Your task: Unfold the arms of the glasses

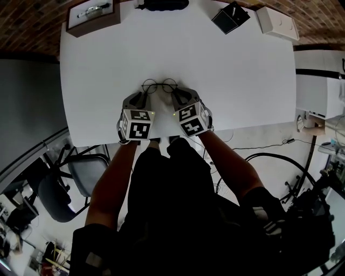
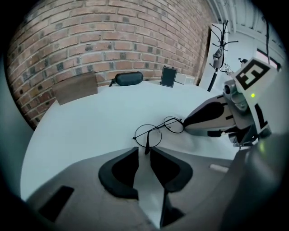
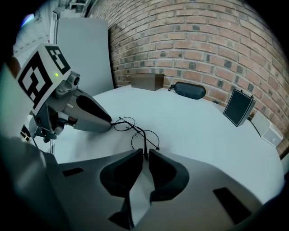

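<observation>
Thin round wire glasses (image 1: 160, 85) lie on the white table (image 1: 242, 81) near its front edge, lenses away from me. My left gripper (image 1: 145, 97) reaches their left side. In the left gripper view the jaws (image 2: 143, 151) stand a little apart around the dark tip of one folded arm (image 2: 146, 146), with table showing beside it. My right gripper (image 1: 176, 97) is at the right side. In the right gripper view its jaws (image 3: 145, 153) are closed on the other arm's tip (image 3: 145, 150). Each gripper shows in the other's view: right gripper (image 2: 186, 122), left gripper (image 3: 109, 121).
At the table's far edge sit a black glasses case (image 1: 164, 4), a brown box (image 1: 91, 16), a dark tilted panel (image 1: 230, 17) and a white box (image 1: 277, 22). A brick wall (image 2: 113, 40) stands behind. A chair (image 1: 81, 167) is below the table's left front corner.
</observation>
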`<act>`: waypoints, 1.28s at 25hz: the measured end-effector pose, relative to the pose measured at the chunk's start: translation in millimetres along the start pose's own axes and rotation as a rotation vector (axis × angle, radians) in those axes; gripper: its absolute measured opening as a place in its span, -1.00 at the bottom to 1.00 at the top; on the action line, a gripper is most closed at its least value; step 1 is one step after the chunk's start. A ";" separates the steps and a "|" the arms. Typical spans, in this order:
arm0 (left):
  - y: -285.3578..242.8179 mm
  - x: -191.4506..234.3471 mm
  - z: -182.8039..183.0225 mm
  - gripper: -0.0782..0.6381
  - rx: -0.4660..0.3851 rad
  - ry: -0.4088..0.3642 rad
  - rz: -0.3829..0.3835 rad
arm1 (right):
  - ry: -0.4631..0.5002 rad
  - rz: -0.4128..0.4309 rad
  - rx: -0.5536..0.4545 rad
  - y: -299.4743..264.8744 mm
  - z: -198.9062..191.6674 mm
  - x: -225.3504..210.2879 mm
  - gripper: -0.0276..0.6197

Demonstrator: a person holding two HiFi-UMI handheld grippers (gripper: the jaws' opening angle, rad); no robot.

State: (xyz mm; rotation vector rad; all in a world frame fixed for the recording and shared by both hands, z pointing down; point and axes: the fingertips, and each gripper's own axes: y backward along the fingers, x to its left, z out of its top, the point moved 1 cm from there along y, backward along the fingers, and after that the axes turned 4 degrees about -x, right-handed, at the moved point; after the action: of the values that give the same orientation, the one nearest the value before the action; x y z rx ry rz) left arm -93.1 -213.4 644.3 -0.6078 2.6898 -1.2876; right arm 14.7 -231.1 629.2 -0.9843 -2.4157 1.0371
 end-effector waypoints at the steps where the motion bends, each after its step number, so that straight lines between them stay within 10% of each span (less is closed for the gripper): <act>1: -0.3 -0.7 -0.3 -0.54 0.007 -0.004 -0.002 | -0.004 0.001 0.001 0.1 0.0 0.7 -0.77; 8: -2.1 -7.9 2.4 -0.64 0.026 -0.122 0.005 | -0.018 0.000 -0.012 -0.6 0.5 1.1 -0.82; 19: 4.8 -16.6 11.8 -0.67 -0.026 -0.091 -0.033 | -0.041 0.002 -0.061 11.8 10.8 -6.4 -0.83; 24: 12.6 -29.1 23.4 -0.67 -0.055 -0.238 -0.006 | 0.016 -0.009 -0.123 30.0 29.2 -3.3 -0.83; 32: 23.9 -38.4 30.9 -0.67 -0.076 -0.205 -0.023 | 0.092 0.048 -0.187 44.7 43.9 12.5 -0.83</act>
State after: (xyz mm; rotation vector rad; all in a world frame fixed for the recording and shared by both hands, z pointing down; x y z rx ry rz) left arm -57.5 -207.3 603.2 -0.7384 2.5794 -1.0674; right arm 3.2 -222.1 567.1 -1.1303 -2.4570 0.7732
